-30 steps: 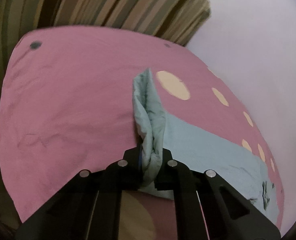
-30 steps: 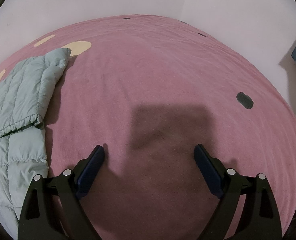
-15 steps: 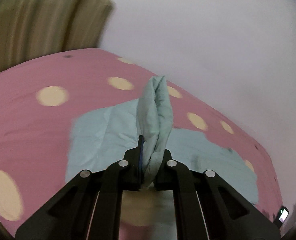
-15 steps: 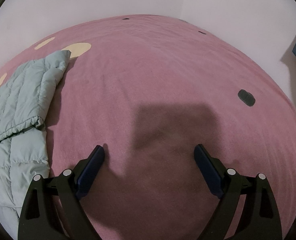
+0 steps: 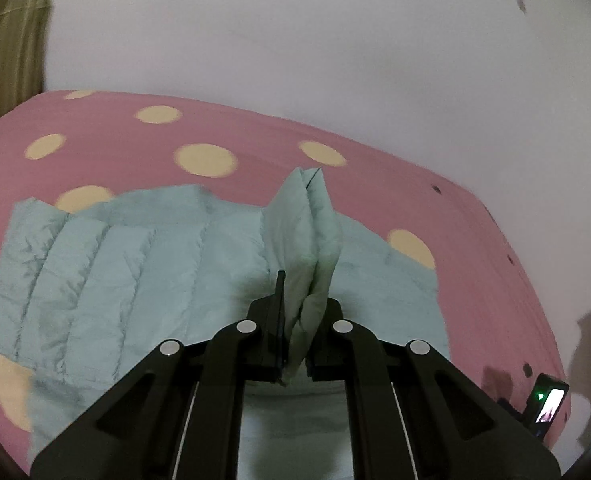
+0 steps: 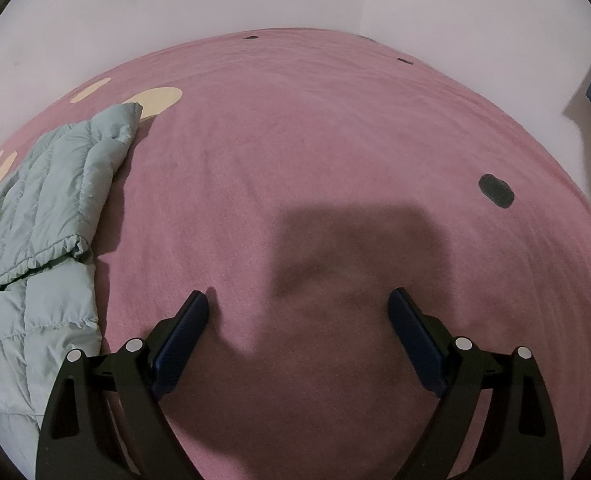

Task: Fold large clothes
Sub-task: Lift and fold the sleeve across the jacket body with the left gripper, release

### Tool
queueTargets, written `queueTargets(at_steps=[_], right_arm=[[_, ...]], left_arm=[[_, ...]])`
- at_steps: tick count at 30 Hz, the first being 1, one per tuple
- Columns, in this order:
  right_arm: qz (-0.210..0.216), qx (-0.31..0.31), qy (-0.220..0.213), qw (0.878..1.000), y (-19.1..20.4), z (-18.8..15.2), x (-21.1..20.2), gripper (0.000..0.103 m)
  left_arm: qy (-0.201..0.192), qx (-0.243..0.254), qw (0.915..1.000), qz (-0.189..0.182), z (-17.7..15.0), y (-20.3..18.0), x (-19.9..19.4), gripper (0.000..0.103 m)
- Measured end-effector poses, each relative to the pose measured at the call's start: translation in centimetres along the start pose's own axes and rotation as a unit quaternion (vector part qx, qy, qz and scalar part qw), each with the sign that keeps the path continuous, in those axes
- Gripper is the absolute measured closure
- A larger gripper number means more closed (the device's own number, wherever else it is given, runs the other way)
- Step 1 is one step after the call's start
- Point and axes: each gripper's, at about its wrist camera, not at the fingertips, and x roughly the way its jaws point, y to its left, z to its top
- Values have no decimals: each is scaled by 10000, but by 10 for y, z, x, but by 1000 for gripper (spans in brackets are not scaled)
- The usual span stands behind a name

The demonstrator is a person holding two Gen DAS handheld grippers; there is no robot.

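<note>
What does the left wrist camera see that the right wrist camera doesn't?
Only the left wrist view shows the left gripper pinching a bunched fold of the jacket, a striped curtain and a small lit screen. Only the right wrist view shows the right gripper, open and empty above bare blanket, and a big dark spot. Both show the jacket, pink blanket and white wall.

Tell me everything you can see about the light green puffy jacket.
The jacket is pale mint green, quilted in puffy stitched channels, its thin shell fabric crinkled. It lies mostly flat on the pink spotted bedspread. One folded edge stands upright, pinched in the left gripper. The right gripper hangs open beside it, apart, over bare bedspread.
</note>
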Motion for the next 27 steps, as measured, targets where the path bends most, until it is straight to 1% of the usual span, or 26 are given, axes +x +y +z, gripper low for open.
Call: queueTargets(at_steps=[2,5,10,14,15,16,17,18,19,21,22,24,27], right_arm=[[9,2,2,10000,0,0,1,12],[11,4,3,10000,0,0,1,12],[12,6,2,10000,-1,0,1,12],[8,3,2,10000,0,0,1,12],[10,5,3,10000,-1,0,1,12],[12,8,3,10000,-1,0,1,12],[10,6,0,10000,0,0,1,12],[9,5,-2,10000,0,0,1,12],[9,4,-1,10000,-1,0,1,12],[11,6,3,10000,-1,0,1,12],[13,7,1,10000,-1,0,1,12],[28,17,-6,10000,-1,0,1,12],[67,36,-7,10000,-2,1,0,12]], left_arm=[[131,179,9997,-37,-7,-20,19,96],[425,287,9987,-52,-19,-43,49,96],[867,428,9953,77,-47,-63,87,96],[1103,525,9924,129,-63,-74,103,95],[1104,545,9923,126,-66,-75,104,92],[1079,586,9924,106,-67,-77,101,81],[1042,652,9924,54,-67,-80,96,73],[1017,689,9924,47,-65,-80,95,55],[957,746,9926,48,-62,-79,85,45],[860,779,9932,-71,-59,-79,67,43],[819,802,9933,-154,-56,-77,55,38],[622,790,9947,-210,-52,-63,27,35],[320,803,9963,-33,-50,-35,-4,34]])
